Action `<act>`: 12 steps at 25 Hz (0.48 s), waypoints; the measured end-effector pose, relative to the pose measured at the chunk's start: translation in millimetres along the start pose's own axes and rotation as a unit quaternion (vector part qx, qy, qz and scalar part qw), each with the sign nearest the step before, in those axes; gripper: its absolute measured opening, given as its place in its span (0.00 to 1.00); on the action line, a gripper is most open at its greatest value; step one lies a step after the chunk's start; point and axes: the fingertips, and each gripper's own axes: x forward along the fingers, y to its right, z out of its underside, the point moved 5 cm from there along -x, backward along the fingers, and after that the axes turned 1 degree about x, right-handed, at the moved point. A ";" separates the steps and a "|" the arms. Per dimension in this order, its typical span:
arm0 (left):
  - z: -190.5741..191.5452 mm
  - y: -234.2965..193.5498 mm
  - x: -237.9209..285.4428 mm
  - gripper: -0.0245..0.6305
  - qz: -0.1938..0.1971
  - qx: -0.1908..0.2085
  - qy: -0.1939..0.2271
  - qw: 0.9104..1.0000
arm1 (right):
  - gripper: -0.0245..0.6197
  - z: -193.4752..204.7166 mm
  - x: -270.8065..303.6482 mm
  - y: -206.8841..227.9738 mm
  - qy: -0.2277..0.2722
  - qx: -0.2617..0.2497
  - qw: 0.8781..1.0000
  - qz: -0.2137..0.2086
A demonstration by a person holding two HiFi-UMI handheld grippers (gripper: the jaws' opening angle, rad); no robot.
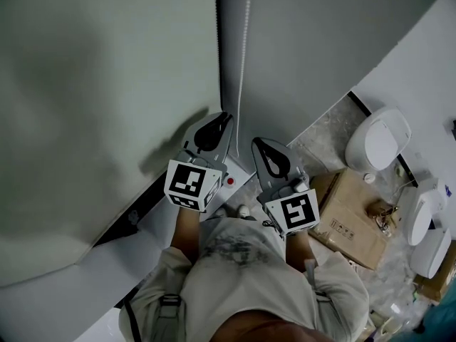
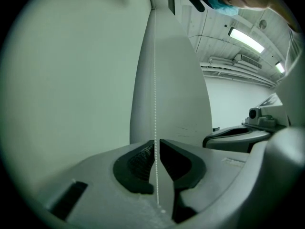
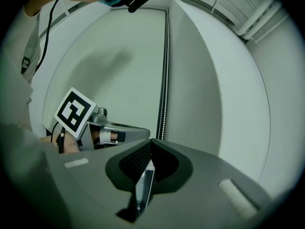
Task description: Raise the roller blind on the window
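Observation:
The pale roller blind (image 1: pixel 107 84) hangs down over the window at the left. Its white bead chain (image 1: pixel 246 41) drops along the grey frame beside it. My left gripper (image 1: pixel 226 116) is raised to the chain and is shut on it; the bead chain (image 2: pixel 155 80) rises straight out of the left gripper (image 2: pixel 156 142). My right gripper (image 1: pixel 256 142) sits just below and to the right, jaws shut. In the right gripper view the bead chain (image 3: pixel 165 70) runs down behind the right gripper (image 3: pixel 150 141); whether it is pinched there is unclear.
A white wall (image 1: pixel 420 55) closes in on the right. On the floor below lie a cardboard box (image 1: pixel 349 216) and several white rounded fixtures (image 1: pixel 377 141). A white sill with a small red dot (image 1: pixel 230 181) runs under the grippers.

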 end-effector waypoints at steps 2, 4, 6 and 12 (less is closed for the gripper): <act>-3.6 0.2 8.2 0.11 0.007 0.003 -0.001 1.000 | 0.05 -2.2 0.8 4.2 -0.002 0.001 1.000 0.004; -7.5 3.9 16.3 0.13 0.013 0.006 -0.002 1.000 | 0.05 -3.8 -1.9 9.5 -0.004 0.002 1.000 0.008; -9.5 6.1 21.5 0.14 0.016 0.008 -0.003 1.000 | 0.05 -4.3 -4.4 11.9 -0.005 0.003 1.000 0.012; -11.4 7.1 30.9 0.18 0.041 0.007 0.008 0.999 | 0.05 -0.6 -2.5 11.5 -0.008 0.004 1.000 0.020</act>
